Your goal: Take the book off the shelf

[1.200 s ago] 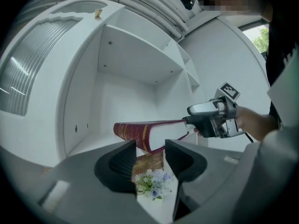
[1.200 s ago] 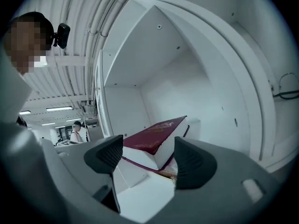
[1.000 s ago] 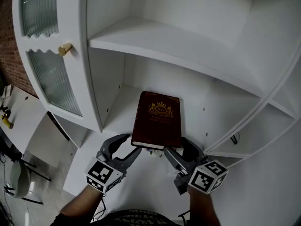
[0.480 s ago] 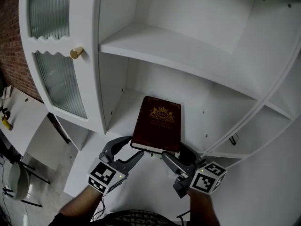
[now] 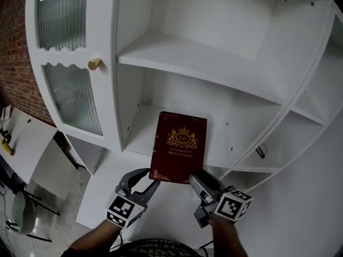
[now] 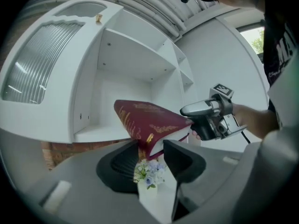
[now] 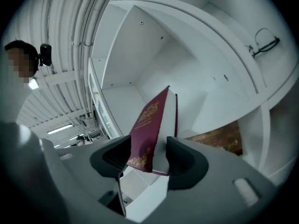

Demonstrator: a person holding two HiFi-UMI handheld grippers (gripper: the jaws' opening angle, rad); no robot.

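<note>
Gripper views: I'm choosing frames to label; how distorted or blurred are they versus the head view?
Left gripper view: heavy fisheye, black corners, book sharp, near jaws soft. Right gripper view: same bowing, shelf edges curve. Head view: milder bend, cover print readable.

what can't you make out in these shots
Left gripper view: gold spine lettering on the dark red hardcover book, blurred.
Head view: small dark object on the white shelf unit, too small.
Head view: contents behind the ribbed glass cabinet door, blurred by the glass.
</note>
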